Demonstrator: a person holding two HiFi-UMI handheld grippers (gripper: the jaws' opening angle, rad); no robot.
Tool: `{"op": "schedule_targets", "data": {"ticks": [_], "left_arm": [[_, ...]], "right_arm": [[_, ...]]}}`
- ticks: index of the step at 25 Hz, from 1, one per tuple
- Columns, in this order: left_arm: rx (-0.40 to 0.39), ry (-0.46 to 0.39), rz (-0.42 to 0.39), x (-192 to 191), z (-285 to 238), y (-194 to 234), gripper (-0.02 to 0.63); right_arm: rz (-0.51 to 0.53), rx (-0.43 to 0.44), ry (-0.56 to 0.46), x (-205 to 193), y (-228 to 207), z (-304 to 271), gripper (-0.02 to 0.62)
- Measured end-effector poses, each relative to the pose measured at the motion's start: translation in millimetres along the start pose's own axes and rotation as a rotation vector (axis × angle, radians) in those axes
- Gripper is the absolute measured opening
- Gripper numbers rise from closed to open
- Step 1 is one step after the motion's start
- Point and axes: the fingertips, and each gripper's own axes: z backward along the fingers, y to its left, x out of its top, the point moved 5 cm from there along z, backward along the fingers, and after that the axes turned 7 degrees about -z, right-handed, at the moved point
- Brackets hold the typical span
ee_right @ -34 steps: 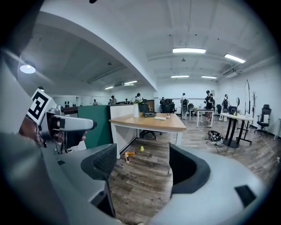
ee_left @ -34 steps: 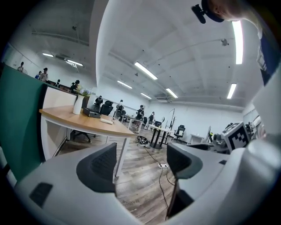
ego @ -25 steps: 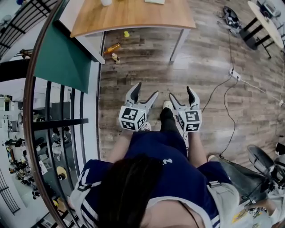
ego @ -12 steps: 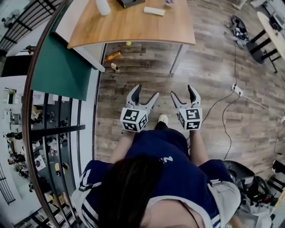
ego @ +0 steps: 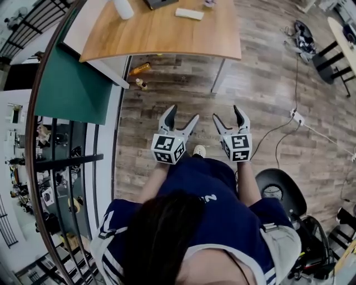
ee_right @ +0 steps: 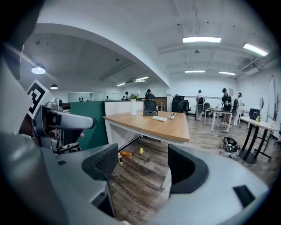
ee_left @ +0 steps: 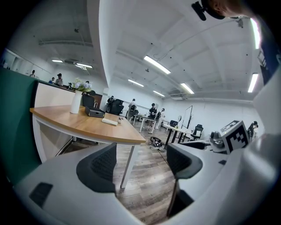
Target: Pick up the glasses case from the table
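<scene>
A wooden table (ego: pixel 167 39) stands ahead, across a stretch of floor. On it lie a flat white oblong case (ego: pixel 189 14), a dark box (ego: pixel 161 3) and a white cylinder (ego: pixel 123 8). The same case (ee_left: pixel 109 121) (ee_right: pixel 159 118) shows small in both gripper views. I cannot tell for sure that it is the glasses case. My left gripper (ego: pixel 183 111) (ee_left: pixel 140 162) and right gripper (ego: pixel 227 113) (ee_right: pixel 147 165) are held side by side over the floor, well short of the table. Both are open with nothing between their pads.
A green partition (ego: pixel 78 78) and a curved railing (ego: pixel 39 139) run along the left. An orange bottle (ego: pixel 140 68) and a small bottle (ego: pixel 141 84) lie under the table. A black chair (ego: pixel 278 192) is at the right, with a cable and power strip (ego: pixel 296 117). People stand far off (ee_right: pixel 226 105).
The table has drawn nearer, and more of its top shows in the head view. Both grippers stay open, side by side. A black chair has come into view at the lower right.
</scene>
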Motion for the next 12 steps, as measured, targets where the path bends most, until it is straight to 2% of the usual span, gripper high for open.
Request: {"op": "schedule_targets", "data": {"ticks": [7, 12], "left_arm": [[0.018, 0.020, 0.007, -2, -12, 7, 0.354], [-0.011, 0.047, 0.018, -15, -35, 20, 0.354]], "right_arm": [[-0.003, 0.028, 0.006, 4, -4, -14, 0.347], [-0.013, 0.022, 0.025, -2, -10, -39, 0.347]]}}
